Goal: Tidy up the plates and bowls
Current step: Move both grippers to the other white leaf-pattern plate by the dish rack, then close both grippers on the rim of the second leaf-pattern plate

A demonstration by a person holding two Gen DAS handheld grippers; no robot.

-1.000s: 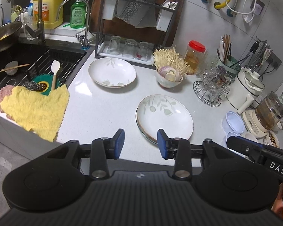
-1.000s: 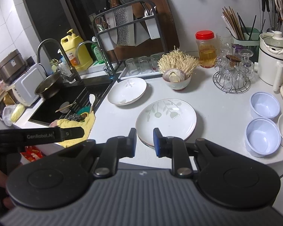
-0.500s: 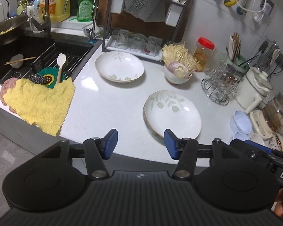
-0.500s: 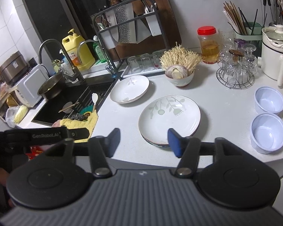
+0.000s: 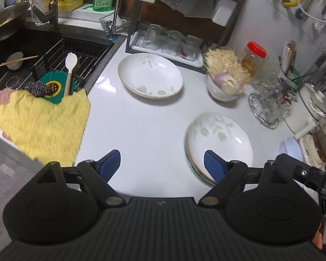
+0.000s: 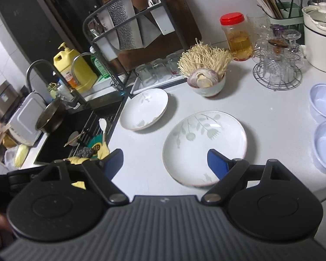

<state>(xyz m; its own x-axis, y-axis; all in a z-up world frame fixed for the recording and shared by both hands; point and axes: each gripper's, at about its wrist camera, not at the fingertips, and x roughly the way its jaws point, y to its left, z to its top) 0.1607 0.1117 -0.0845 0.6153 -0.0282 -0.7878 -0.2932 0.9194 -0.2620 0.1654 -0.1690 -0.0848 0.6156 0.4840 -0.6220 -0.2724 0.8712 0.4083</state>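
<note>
Both grippers opening, approaching plates, nothing gripped yet.

Left gripper [image 5: 162, 163] & right gripper [image 6: 164, 162]: jaws widening, empty, sitting at bottom centre. Flat plate stack [image 6: 205, 146] lying centre frame, just past right blue pad; deep plate [image 6: 143, 108] resting farther, upper left by sink [image 6: 76, 128]. Next probably needs a rim pinch on one plate.

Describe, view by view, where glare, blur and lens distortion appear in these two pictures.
Left wrist view: glare patches on the countertop, glass rack smeared by blur, wall bowed. Right wrist view: sharper, soft shadow beside the flat plate, edges curved by fisheye.
</note>
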